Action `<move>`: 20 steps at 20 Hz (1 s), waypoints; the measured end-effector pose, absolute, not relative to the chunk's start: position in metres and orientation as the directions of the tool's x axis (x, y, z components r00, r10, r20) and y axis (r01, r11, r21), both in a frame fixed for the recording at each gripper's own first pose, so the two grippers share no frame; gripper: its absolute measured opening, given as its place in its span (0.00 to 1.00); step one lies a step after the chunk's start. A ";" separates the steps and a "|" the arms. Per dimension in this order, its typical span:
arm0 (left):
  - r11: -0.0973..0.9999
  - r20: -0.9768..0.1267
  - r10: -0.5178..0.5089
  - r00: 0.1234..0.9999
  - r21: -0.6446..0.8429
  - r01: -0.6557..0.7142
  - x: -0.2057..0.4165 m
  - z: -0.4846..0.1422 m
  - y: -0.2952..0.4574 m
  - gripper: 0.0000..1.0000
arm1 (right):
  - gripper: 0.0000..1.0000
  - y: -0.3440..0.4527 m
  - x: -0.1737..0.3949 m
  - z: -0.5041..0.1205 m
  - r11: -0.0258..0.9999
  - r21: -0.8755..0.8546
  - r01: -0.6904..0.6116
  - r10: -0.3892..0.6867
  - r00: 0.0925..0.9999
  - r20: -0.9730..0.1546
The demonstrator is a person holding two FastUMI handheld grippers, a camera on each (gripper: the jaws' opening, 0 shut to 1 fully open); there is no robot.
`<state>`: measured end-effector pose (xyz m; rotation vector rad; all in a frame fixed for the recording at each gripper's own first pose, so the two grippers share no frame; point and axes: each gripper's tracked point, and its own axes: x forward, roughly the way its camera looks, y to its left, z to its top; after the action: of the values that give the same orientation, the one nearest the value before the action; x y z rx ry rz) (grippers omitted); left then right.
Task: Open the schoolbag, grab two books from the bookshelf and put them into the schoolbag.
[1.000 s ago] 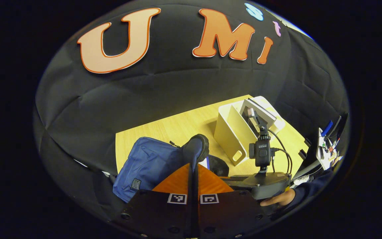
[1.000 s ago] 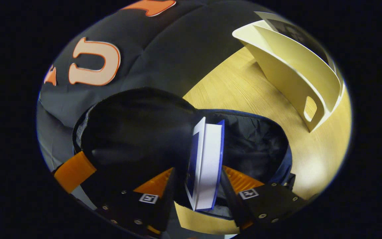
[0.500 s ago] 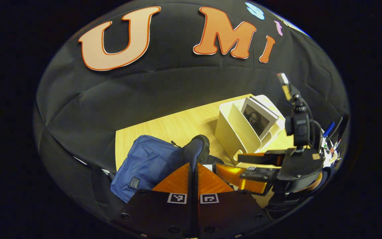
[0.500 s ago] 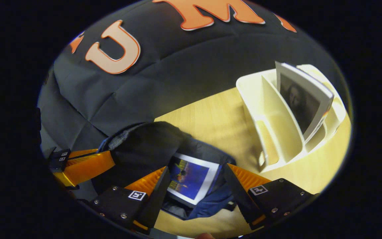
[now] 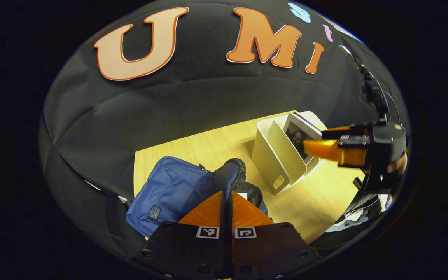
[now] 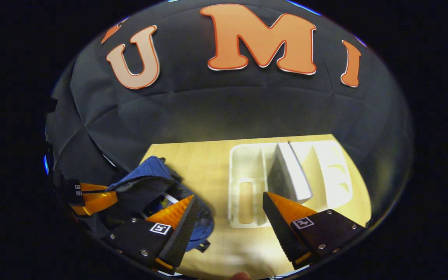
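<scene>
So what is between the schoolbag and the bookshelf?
Only bare table separates schoolbag and bookshelf, seen in the right gripper view.

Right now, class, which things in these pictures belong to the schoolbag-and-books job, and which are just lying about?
Belong to the job:
- blue schoolbag
- white bookshelf
- book standing in the bookshelf
- left gripper, holding the bag's flap
- right gripper, open

Just lying about:
- wooden table

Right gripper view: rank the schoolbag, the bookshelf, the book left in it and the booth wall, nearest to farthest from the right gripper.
1. Schoolbag, low on the left, at the right gripper's left finger.
2. Bookshelf, just ahead on the table.
3. Book, standing in the bookshelf's middle slot; close to call against the shelf's near wall.
4. Booth wall, behind the table.
</scene>
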<state>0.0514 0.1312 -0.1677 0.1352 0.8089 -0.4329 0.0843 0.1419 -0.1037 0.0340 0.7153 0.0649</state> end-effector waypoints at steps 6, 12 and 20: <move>0.913 -0.724 -0.319 0.612 -0.062 0.403 0.048 -0.171 0.129 0.00 | 0.97 0.085 0.107 -0.090 0.999 0.003 -0.035 0.026 0.679 -0.734; 0.924 -0.724 -0.310 0.617 -0.077 0.374 0.046 -0.174 0.129 0.00 | 0.95 0.052 0.129 -0.123 0.999 -0.037 -0.037 -0.010 0.563 -0.826; 0.932 -0.736 -0.305 0.605 -0.099 0.350 0.046 -0.184 0.128 0.00 | 0.38 0.051 0.143 -0.171 1.000 -0.022 -0.019 -0.013 0.399 -0.917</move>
<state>0.0458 0.1280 -0.1839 0.0565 0.8401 -0.3791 0.1433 0.0510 -0.1708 -0.0309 1.1604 0.0042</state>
